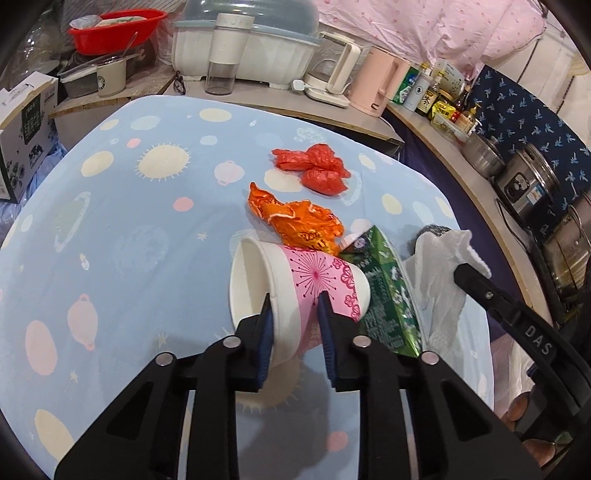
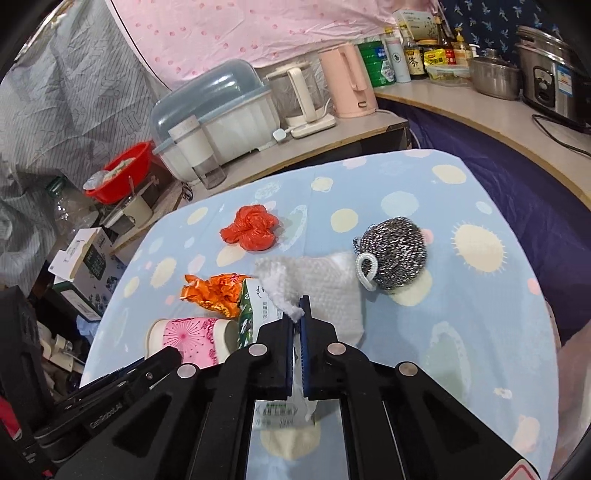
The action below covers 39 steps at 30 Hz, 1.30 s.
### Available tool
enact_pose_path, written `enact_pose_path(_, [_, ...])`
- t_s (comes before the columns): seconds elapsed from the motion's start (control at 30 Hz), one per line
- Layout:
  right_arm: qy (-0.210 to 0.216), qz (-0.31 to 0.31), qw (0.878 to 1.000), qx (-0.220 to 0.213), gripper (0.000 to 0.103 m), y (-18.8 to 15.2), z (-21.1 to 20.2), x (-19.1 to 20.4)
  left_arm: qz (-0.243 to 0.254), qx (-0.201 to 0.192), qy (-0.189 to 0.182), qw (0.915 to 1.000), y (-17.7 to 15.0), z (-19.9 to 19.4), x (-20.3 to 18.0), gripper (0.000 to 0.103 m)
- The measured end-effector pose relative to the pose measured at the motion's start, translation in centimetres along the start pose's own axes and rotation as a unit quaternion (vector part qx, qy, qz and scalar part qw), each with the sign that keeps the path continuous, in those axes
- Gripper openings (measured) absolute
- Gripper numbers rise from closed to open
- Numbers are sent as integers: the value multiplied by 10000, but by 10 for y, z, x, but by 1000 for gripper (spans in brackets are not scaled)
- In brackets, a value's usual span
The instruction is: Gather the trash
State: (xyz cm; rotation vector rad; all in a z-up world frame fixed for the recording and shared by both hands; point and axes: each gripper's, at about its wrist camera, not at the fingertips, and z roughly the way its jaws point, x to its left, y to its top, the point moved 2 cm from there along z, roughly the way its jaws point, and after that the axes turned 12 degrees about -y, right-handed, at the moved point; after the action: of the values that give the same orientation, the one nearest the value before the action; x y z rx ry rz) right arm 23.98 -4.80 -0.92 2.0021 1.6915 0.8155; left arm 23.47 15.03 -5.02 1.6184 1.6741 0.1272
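A pink-and-white paper cup [image 1: 314, 280] lies on its side on the blue patterned tablecloth [image 1: 129, 240], mouth to the left. My left gripper [image 1: 295, 299] is shut on the cup's wall near the rim. Right of the cup lies a green carton [image 1: 384, 291], and beyond it a crumpled orange wrapper [image 1: 295, 218] and a red plastic bag [image 1: 314, 168]. My right gripper [image 2: 296, 314] is shut on the edge of a white paper tissue [image 2: 325, 284], which drapes over the carton [image 2: 255, 310]. A steel scourer [image 2: 391, 258] rests at the tissue's far right corner.
A counter behind the table holds a covered dish rack [image 1: 251, 48], a white kettle [image 1: 332, 74], a pink kettle [image 1: 376, 81] and bottles. Pots [image 1: 532, 184] line the right side. A red basin [image 1: 114, 29] and a cardboard box [image 1: 22, 129] stand at the left.
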Motion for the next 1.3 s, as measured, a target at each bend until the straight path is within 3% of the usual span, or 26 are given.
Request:
enact_pose_path(0.23, [46,120,9996,-240,3,-11,-52,-16,173,-30,-49,9998,-21,-27,-20,7])
enact_pose_path(0.77, [-180,511,9969,-568,3,-58,-139,-78,744,-11,-413,9964,-73,-75,-89,4])
enact_pose_path(0.9, [-236,607,9958,-637,3,-64,-153,-92,654,78,-329,9973,-82,-76,-86,5])
enact_pose_path(0.97, [-251,666,9955,-631,3,-68,-157,-99,549,137,-265,9980,-82,-74,-76,13])
enact_pose_path(1.03, [-265,724,9952,-608,3,-72,-158,-105,453,81,-115,9989,-83,-75,-63,46])
enact_pose_path(1.17, [-288,811,9949,-522,3,-79,-154,-113,519,-21,176,9985,-83,-78,-44,62])
enact_pose_path(1.2, [-290,822,9950,-496,3,-80,-152,-113,497,-17,209,9985,-82,-78,-40,71])
enact_pose_path(1.3, [-290,832,9952,-430,3,-82,-146,-112,465,-36,311,9984,-80,-72,-30,77])
